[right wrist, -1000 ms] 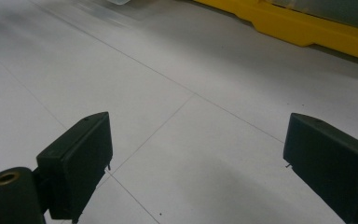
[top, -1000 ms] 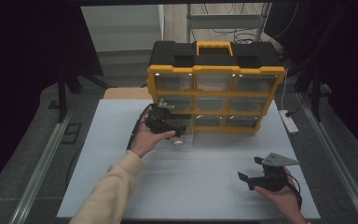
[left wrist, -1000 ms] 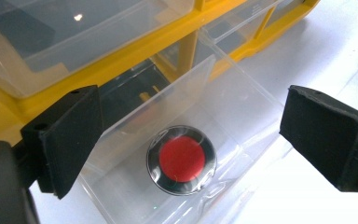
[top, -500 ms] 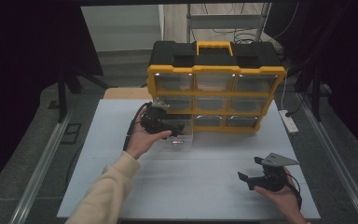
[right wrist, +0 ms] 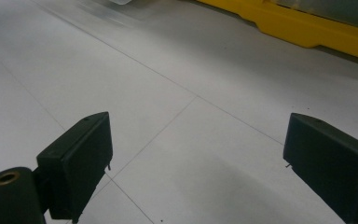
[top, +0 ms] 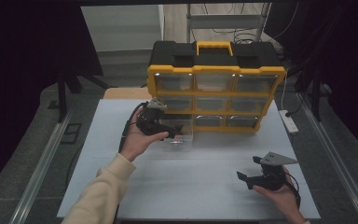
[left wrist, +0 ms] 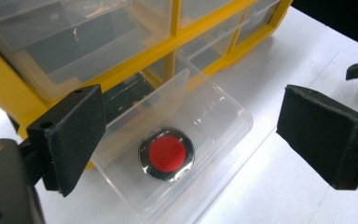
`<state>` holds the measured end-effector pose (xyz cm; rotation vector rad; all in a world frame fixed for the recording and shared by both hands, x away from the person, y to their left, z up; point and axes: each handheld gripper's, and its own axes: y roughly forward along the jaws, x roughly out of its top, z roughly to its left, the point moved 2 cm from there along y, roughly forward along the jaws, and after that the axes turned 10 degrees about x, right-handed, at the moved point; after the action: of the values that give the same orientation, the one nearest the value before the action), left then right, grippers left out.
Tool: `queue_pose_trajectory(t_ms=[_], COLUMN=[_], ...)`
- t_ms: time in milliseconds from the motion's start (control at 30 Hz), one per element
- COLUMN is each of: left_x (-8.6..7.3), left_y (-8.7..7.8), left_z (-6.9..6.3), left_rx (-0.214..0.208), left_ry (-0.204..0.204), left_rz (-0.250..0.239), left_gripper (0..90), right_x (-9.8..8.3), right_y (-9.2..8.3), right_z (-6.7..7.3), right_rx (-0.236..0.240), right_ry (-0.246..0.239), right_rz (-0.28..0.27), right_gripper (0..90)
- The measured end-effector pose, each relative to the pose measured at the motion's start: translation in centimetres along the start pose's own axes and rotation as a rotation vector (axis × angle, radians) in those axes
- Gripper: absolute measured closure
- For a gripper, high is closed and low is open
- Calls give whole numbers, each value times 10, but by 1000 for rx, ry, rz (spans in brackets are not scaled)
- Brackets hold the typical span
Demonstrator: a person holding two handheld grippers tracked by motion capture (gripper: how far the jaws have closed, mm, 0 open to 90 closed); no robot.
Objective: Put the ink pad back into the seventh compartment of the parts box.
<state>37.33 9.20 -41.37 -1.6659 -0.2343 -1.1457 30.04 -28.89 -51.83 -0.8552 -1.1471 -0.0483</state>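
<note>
Nearest, at the lower right of the high view, the right tongs (top: 248,179) rest low over the white surface (top: 191,186) in the person's right hand (top: 282,198), jaws spread wide with nothing between them. From the right gripper view the two black pads stand well apart over bare white panels crossed by thin seams, and the yellow foot of the organizer runs across the top right corner.

Farther in, on the left, a cream sleeve (top: 100,198) leads up to the left hand (top: 137,142), which carries the left tongs (top: 175,132) just above a clear drawer (left wrist: 186,154). These jaws are also open wide and hold nothing; they have just been closing a little, with no thing pressed between the pads. In the left gripper view, the pads frame the drawer from above without touching it.

That drawer is pulled out of the bottom left slot and sits on the surface in front of the cabinet. Inside it lies a round red disc with a shiny metal rim (left wrist: 167,154), flat on the drawer's floor near the front half.

Behind stands the yellow and black organizer (top: 214,84), upright at the far edge of the surface, with three rows of clear drawers and a yellow carry handle (top: 210,46) on top. A white power strip (top: 289,122) lies to its right.
</note>
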Motion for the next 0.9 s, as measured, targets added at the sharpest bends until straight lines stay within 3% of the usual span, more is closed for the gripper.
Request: queue_pose_trajectory(t_ms=[367, 633, 900], left_x=[-44, -94, -142], left_y=[-29, -53, -71], left_z=[7, 17, 27], left_rx=[25, 66, 110], left_ry=[-9, -26, -70], left_rz=[-6, 0, 21], left_gripper=[91, 93, 92], right_x=[-1, -1, 0], right_y=[-2, -3, -3], right_z=[2, 1, 3], right_rx=[-4, -4, -1], right_ry=[7, 11, 8], right_rz=[-5, -10, -11], right_gripper=[80, 79, 79])
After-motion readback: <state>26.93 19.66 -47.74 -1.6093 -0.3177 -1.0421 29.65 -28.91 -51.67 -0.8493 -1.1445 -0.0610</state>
